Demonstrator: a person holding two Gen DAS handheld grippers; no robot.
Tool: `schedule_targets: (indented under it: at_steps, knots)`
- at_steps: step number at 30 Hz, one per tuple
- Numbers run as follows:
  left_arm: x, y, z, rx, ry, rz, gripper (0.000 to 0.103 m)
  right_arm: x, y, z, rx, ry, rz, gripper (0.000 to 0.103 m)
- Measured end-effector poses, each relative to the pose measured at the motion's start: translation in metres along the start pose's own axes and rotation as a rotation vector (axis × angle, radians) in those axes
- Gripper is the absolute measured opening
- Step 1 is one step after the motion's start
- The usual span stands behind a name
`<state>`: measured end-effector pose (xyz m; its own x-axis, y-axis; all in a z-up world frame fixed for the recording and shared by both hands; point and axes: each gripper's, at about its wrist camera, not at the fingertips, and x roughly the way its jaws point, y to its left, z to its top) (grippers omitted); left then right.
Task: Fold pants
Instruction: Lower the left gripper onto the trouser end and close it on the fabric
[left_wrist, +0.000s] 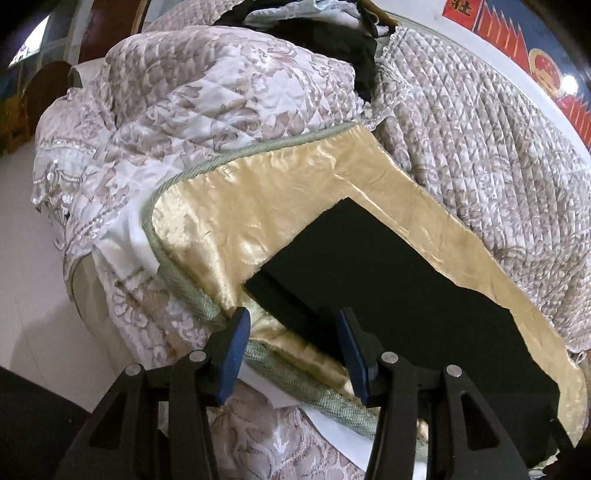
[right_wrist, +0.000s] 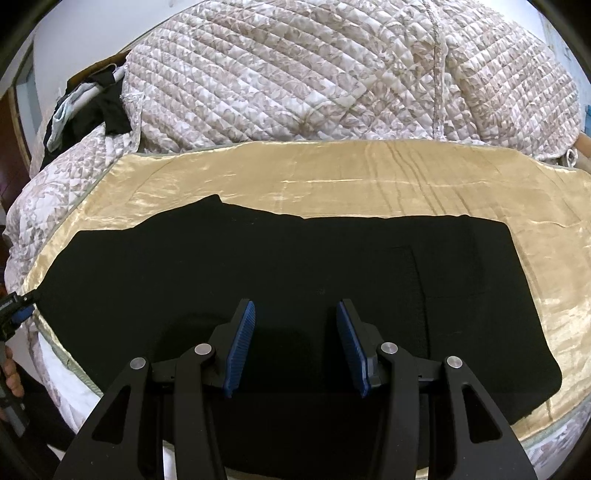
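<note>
Pants (right_wrist: 280, 280) lie flat on the gold cloth (right_wrist: 332, 173) that covers the near part of the bed (right_wrist: 332, 74). They are black and already look folded in half the long way, so they make one long strip. In the right wrist view the strip runs from 9 o'clock to 3 o'clock, with the narrow leg end at 9 and the wide waist end at 3.

The right hand-held gripper (right_wrist: 295, 347) hangs over the middle of the strip. Its blue pads are apart and nothing is between them.

The left hand-held gripper (left_wrist: 293, 354) is by the leg end. In its own view that end's corner (left_wrist: 258, 286) sits at about 11 o'clock, just past the tips, and the strip runs away toward 4 o'clock. Its pads are apart too and hold nothing.

I think the left hand-held gripper is nearer the leg end, so it should take that end and carry it along the strip toward the waist.
</note>
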<state>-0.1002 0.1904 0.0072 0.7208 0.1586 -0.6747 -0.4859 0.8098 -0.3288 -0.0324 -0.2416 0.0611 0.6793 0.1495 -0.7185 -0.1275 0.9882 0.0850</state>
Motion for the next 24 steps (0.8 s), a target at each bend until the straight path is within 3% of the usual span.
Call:
schedule_targets:
  at_steps: [4,13,17,20,24]
  knots:
    - [0.006,0.000,0.004,-0.029,0.009,-0.049,0.066,0.001,0.001,0.000,0.003,0.006,-0.001,0.047]
    - [0.019,-0.007,0.018,-0.063,-0.008,-0.096,0.064,0.003,0.000,0.000,-0.002,0.007,0.004,0.047]
    - [0.024,-0.017,0.017,-0.007,0.008,-0.104,0.040,0.001,-0.001,0.000,0.011,0.002,0.007,0.047]
    - [0.035,-0.024,0.020,0.022,0.032,-0.083,0.034,0.001,-0.003,0.000,0.024,0.003,0.011,0.047]
    - [0.042,-0.036,0.025,0.055,0.045,-0.052,0.010,-0.002,-0.003,0.000,0.035,0.002,0.020,0.047]
